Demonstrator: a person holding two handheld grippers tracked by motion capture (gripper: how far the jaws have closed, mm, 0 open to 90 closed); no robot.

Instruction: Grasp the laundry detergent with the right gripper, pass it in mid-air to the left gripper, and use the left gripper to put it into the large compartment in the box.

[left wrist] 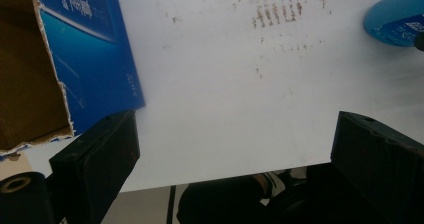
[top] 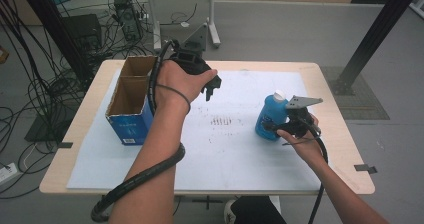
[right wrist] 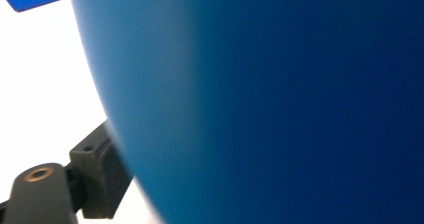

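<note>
Between the right gripper's (top: 280, 126) jaws stands the bottle (top: 270, 115), upright on the surface (top: 235, 149); can't tell if pads press yet. Risk: grip sits low w/ a round, slick body, so it may tip or slip. Left gripper (top: 212, 86) released, hovering beside box (top: 131, 104).

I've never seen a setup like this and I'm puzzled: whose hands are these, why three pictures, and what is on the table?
A person stands at a table covered by a white sheet, holding a hand-operated clamp tool in each hand. The high view looks down from above. The other two pictures come from small cameras riding on the tools, looking along their black jaws.

On the table stand an open cardboard box with blue sides and a blue bottle with a white cap.

The left gripper hangs above the sheet beside the box, jaws wide apart, holding nothing. The right gripper is at the bottle, which sits right between its jaws; whether they press on it yet I cannot tell.
</note>
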